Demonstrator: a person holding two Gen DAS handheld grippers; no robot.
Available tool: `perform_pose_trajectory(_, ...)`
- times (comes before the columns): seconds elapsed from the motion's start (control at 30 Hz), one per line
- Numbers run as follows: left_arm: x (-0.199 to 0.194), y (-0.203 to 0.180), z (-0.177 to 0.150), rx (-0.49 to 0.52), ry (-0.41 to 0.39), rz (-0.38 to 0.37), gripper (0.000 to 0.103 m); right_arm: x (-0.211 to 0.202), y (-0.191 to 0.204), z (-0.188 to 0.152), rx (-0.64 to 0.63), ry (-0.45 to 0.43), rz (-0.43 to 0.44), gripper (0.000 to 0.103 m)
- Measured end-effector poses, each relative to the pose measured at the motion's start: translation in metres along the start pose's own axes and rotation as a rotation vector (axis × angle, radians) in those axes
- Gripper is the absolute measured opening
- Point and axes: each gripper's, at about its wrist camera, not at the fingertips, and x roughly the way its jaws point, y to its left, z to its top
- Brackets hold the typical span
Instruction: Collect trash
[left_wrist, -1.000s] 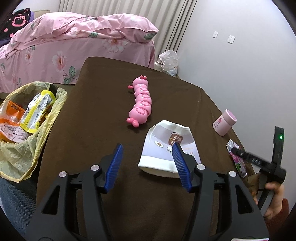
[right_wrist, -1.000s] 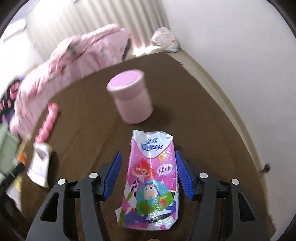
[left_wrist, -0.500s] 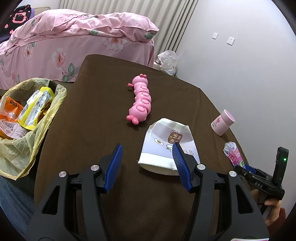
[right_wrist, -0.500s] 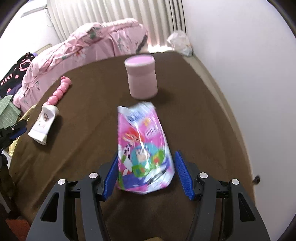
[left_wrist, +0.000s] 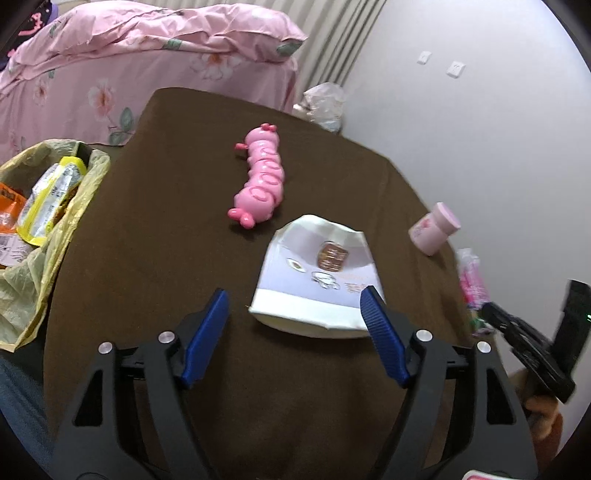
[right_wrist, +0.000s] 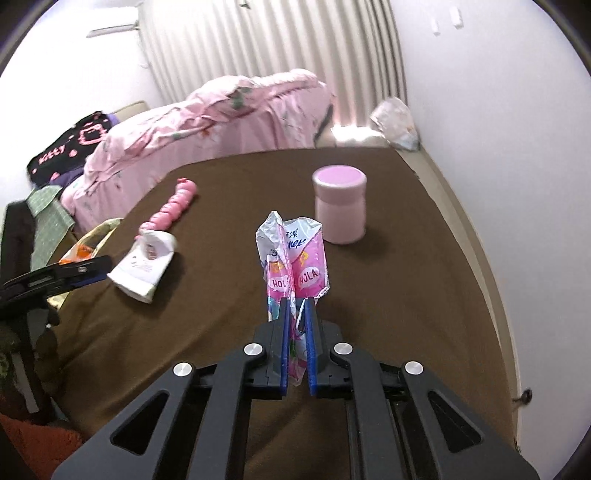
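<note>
On the brown table (right_wrist: 388, 295), near its right edge, my right gripper (right_wrist: 296, 314) has its blue pads pressed together on a pink tissue packet (right_wrist: 295, 254), squeezing it into a fold that stands up between the fingers, clear of the cloth. Just beyond the packet, to the right, a pink jar (right_wrist: 340, 208) stands upright.

My left gripper (left_wrist: 293, 314) hovers over the near middle of the table with its jaws opening, wide apart. A flattened white paper cup (left_wrist: 317, 280) lies in front of it; the right pad sits at the cup's near right corner, though I cannot quite tell whether it touches. The left pad is well clear of the cup. Just beyond the cup lies a pink caterpillar toy (left_wrist: 263, 182), stretching toward the far side.

At the table's left edge, a yellowish trash bag (left_wrist: 40, 236) gapes open with yellow and orange wrappers (left_wrist: 44, 199) inside. A bed with a pink floral quilt (left_wrist: 147, 48) stands beyond the table.
</note>
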Motion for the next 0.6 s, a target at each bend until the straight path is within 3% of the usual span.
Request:
perform_pose_trajectory(0.17,0.018,-0.002,0.010,-0.062,0.041,0.011,0.069,-0.002,0.008,-0.005,-0.028,-0.019,0.040,0.009)
perform_pose_trajectory(0.2,0.019,-0.003,0.012,-0.065,0.045,0.012,0.065,-0.003,0.009,-0.007,-0.031,-0.021,0.044,0.009)
perform_pose_trajectory(0.23,0.022,-0.004,0.013,-0.072,0.054,0.003,0.052,-0.004,0.010,-0.009,-0.031,-0.023,0.049,0.009)
perform_pose_trajectory(0.3,0.025,-0.006,0.012,-0.088,0.068,-0.001,0.038,-0.005,0.008,-0.012,-0.026,-0.025,0.059,0.009)
perform_pose_trajectory(0.33,0.025,-0.008,0.010,-0.089,0.064,-0.009,0.035,-0.006,0.007,-0.014,-0.022,-0.027,0.062,0.009)
perform_pose_trajectory(0.37,0.022,-0.010,0.009,-0.084,0.052,-0.009,0.031,-0.007,0.007,-0.015,-0.019,-0.029,0.064,0.009)
perform_pose_trajectory(0.43,0.008,-0.022,0.010,-0.021,-0.010,0.013,0.013,-0.009,0.005,-0.015,-0.018,-0.031,0.065,0.009)
perform_pose_trajectory(0.6,-0.027,-0.051,0.013,0.125,-0.123,0.042,0.008,-0.011,0.005,-0.015,-0.015,-0.041,0.069,0.009)
